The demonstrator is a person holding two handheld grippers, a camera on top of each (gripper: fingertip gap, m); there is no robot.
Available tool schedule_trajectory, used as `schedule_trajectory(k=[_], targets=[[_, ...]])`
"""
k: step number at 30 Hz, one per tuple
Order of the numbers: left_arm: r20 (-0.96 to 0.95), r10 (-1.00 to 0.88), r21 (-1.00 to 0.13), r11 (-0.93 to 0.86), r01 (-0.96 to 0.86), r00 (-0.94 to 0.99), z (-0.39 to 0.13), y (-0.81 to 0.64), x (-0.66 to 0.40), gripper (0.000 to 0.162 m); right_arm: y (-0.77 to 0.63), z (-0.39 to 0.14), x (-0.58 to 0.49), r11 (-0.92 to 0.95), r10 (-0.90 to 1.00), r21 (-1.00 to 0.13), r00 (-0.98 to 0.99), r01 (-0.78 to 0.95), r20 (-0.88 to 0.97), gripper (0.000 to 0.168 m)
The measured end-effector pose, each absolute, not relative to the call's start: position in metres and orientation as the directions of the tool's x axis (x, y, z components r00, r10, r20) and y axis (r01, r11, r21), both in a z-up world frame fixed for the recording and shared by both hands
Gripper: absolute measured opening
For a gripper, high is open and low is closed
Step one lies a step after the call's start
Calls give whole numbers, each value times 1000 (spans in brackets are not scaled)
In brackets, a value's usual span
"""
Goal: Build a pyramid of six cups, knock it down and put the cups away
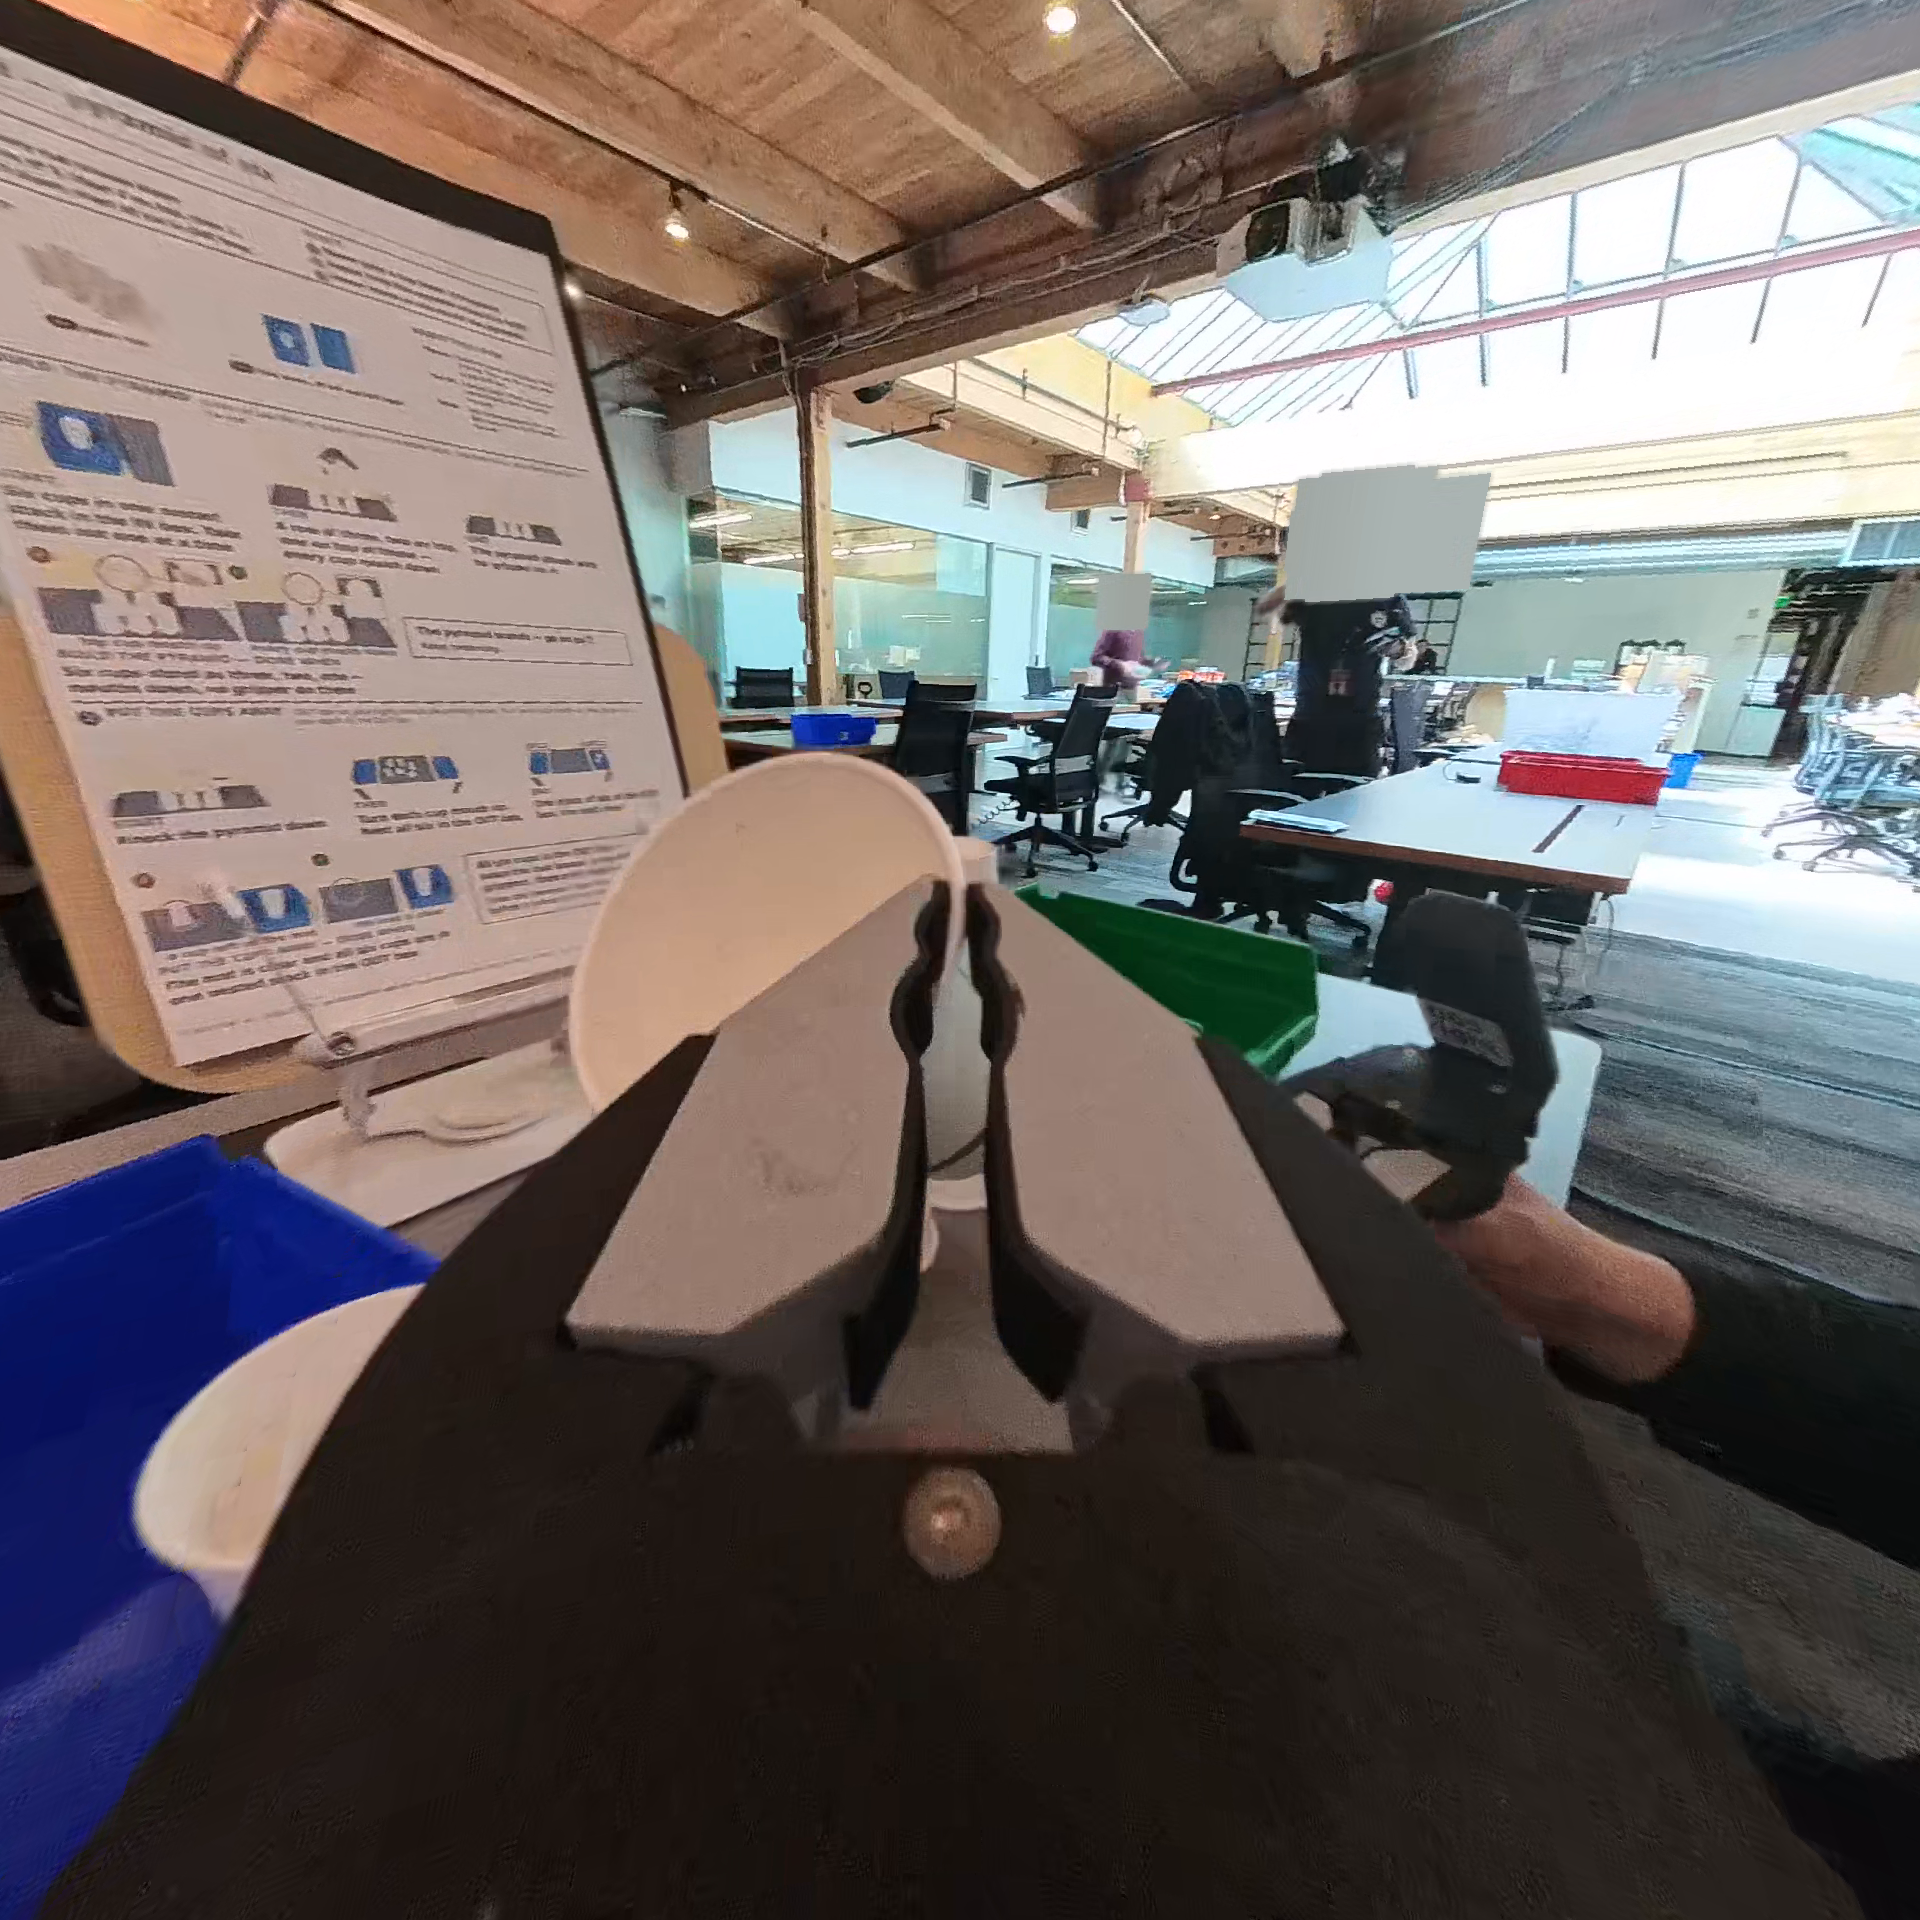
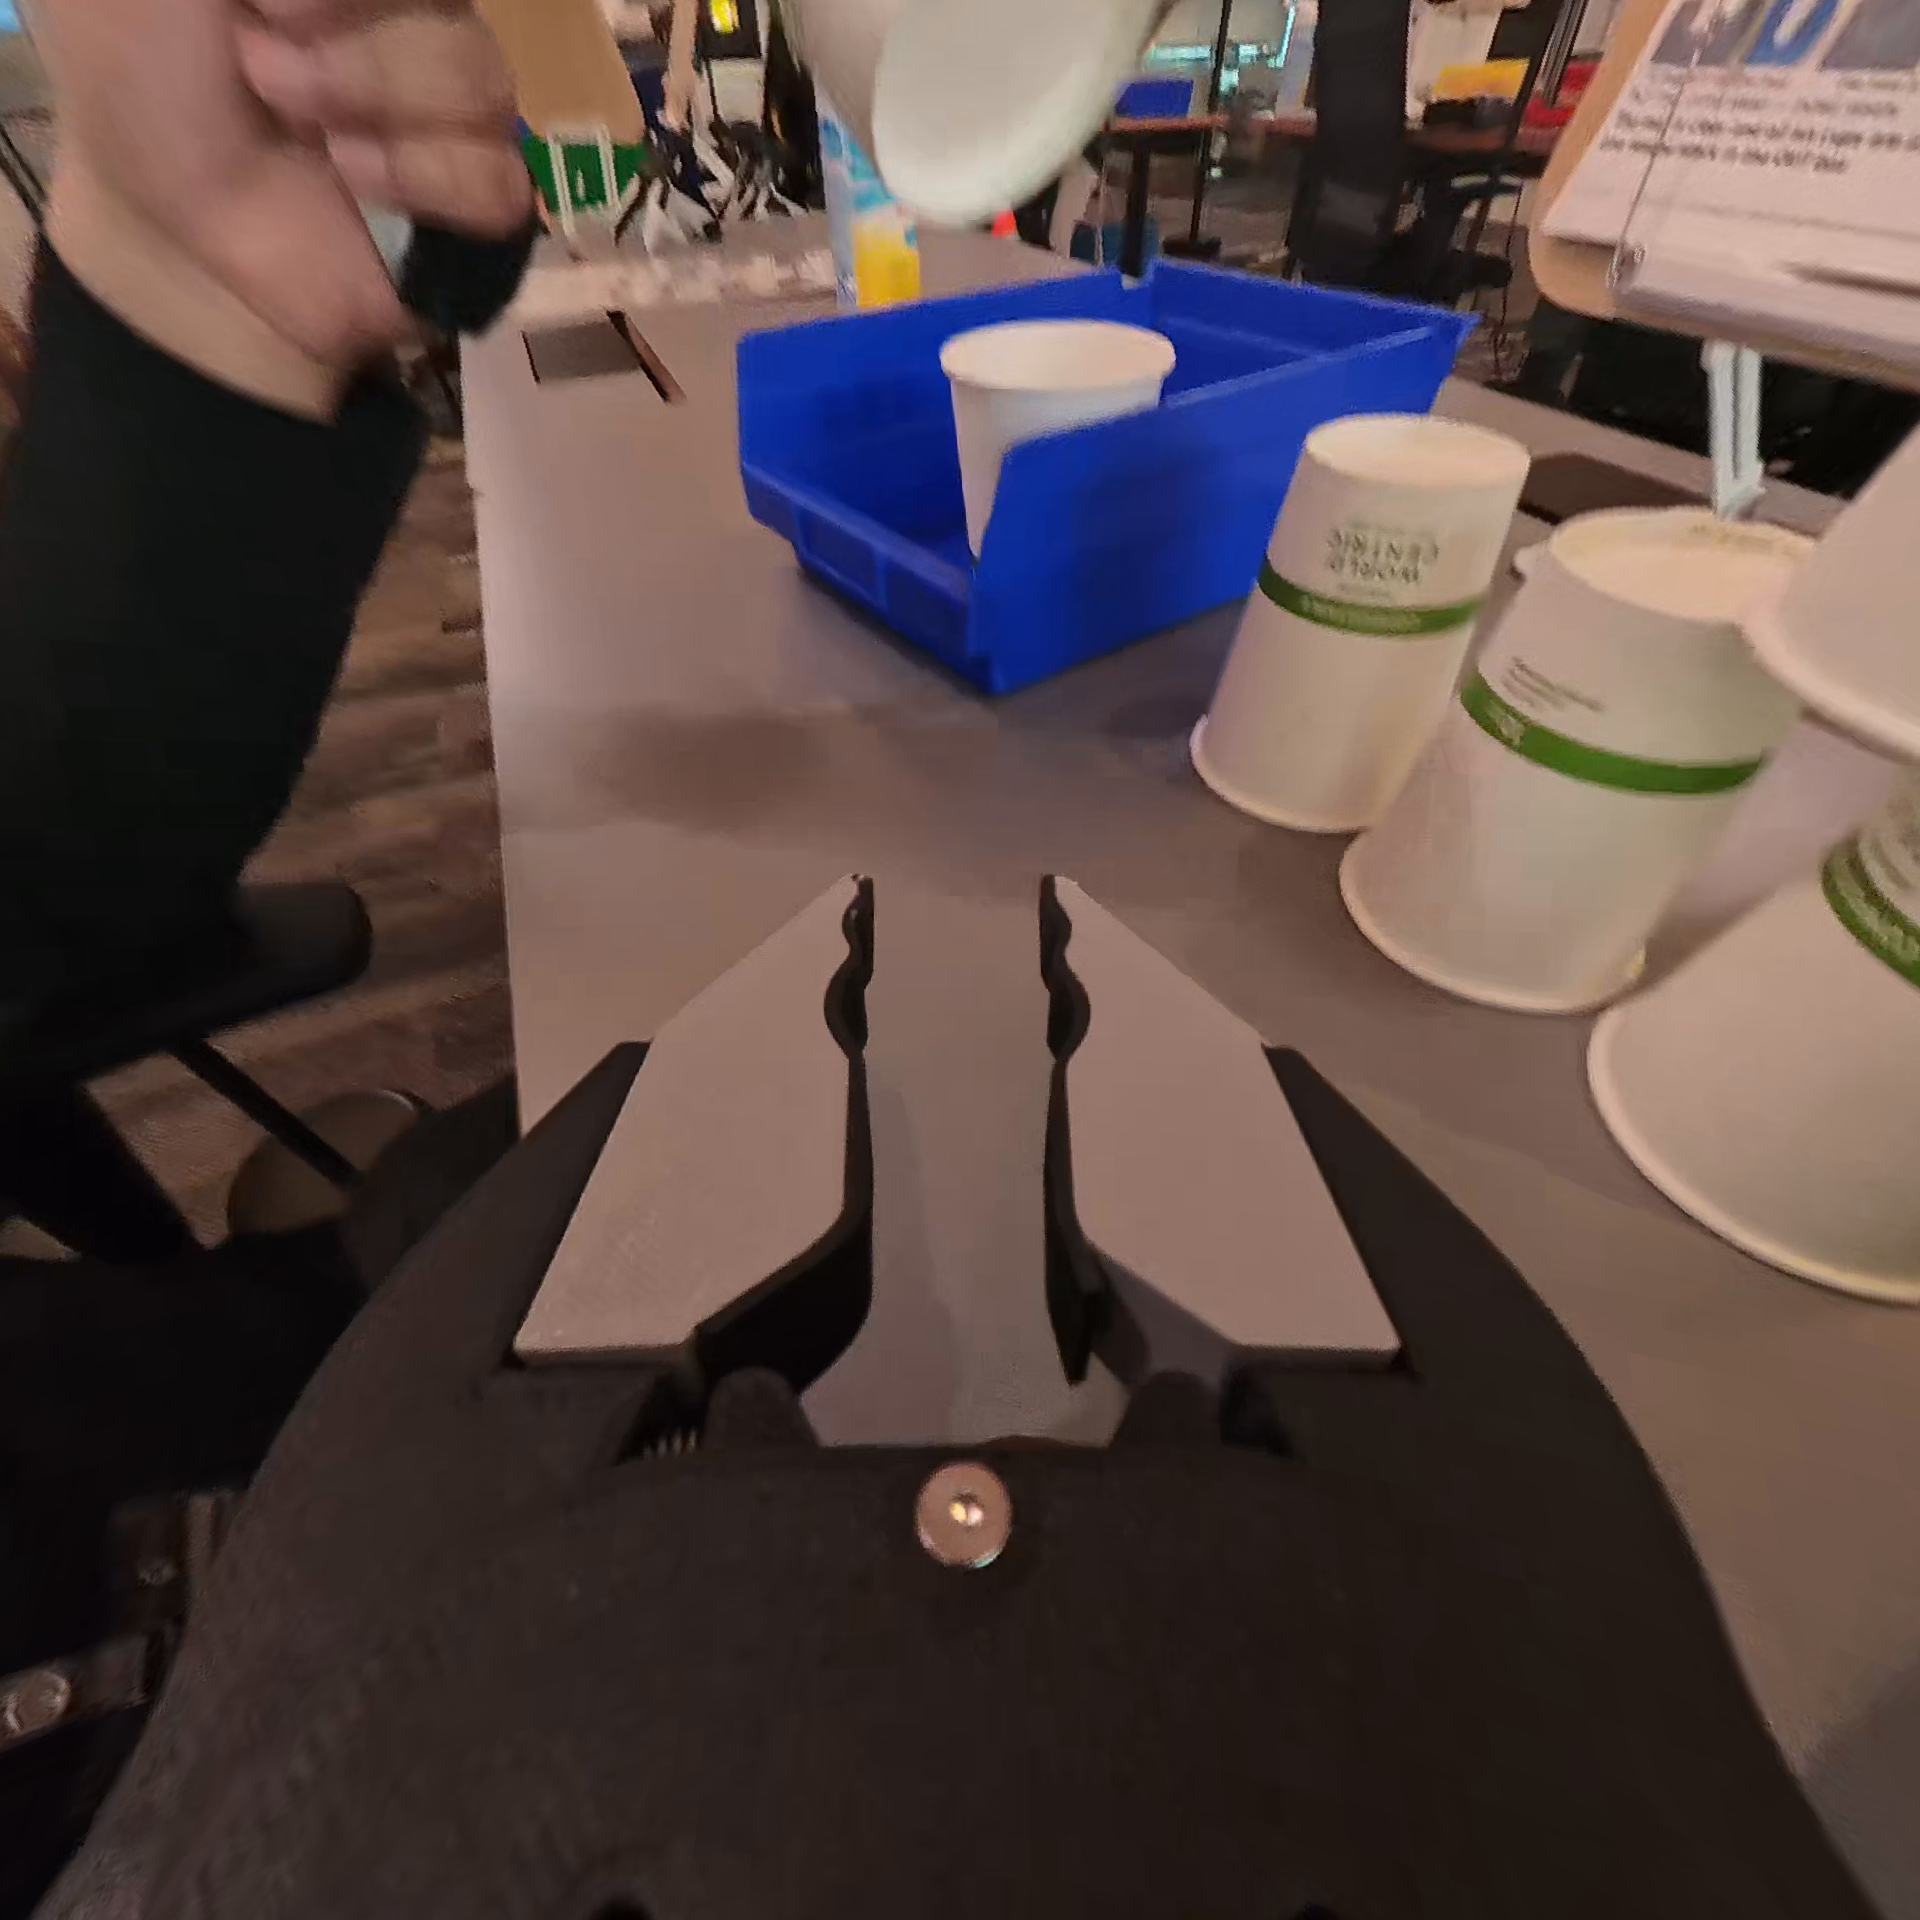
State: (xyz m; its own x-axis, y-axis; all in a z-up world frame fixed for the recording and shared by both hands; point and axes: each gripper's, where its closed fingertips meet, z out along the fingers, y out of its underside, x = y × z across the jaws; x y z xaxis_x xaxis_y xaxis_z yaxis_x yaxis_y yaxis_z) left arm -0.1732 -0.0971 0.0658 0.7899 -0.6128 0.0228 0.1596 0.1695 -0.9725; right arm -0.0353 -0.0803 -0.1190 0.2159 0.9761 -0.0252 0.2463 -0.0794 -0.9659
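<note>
My left gripper (image 1: 956, 906) is shut on the wall of a white paper cup (image 1: 758, 914) and holds it tilted in the air, mouth toward the camera. The same cup shows at the top of the right wrist view (image 2: 987, 104), above the blue bin (image 2: 1091, 582). One cup (image 2: 1049, 416) stands mouth up in that bin; it also shows in the left wrist view (image 1: 239, 1455). Three cups stand mouth down in a row on the grey table (image 2: 727, 935): far (image 2: 1351, 623), middle (image 2: 1558, 769), near (image 2: 1787, 1091). Another cup (image 2: 1860, 623) sits on top at the right edge. My right gripper (image 2: 956, 894) is open and empty over the table.
An instruction sheet on a stand (image 1: 291, 540) is behind the blue bin (image 1: 94, 1403). A green bin (image 1: 1174, 966) lies beyond my left gripper. A hand and black sleeve (image 2: 187, 416) are at the table's left edge. Office desks, chairs and people are far behind. There is about 25 centimeters between the tips of the two grippers.
</note>
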Motion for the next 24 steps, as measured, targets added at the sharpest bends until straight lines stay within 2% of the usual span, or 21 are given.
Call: schedule_trajectory(k=[5,11,14,16,18,21,24], targets=[[10,-694,-983,124,132,720,53,-99,-122,1,-94,-68,-57,-38,980,-995,198,88,-20,30],[17,-742,-982,113,150,670,53,-109,-101,1,-101,-49,-63,-16,981,-999,196,32,-9,30],[55,-762,-976,96,196,645,57,-112,-100,0,-100,-41,-60,-19,980,-1000,199,-8,-21,24],[77,-756,-974,82,211,650,56,-109,-103,0,-107,-31,-56,-8,986,-998,166,-61,-18,8],[78,-748,-977,75,200,659,53,-106,-107,1,-110,-22,-51,5,986,-995,166,-99,-11,1],[104,-769,-974,50,221,630,52,-106,-107,1,-109,-22,-50,-20,986,-996,163,-87,-35,1],[100,-774,-975,49,215,626,51,-107,-109,1,-112,-20,-51,-91,988,-989,111,-117,-104,9]])
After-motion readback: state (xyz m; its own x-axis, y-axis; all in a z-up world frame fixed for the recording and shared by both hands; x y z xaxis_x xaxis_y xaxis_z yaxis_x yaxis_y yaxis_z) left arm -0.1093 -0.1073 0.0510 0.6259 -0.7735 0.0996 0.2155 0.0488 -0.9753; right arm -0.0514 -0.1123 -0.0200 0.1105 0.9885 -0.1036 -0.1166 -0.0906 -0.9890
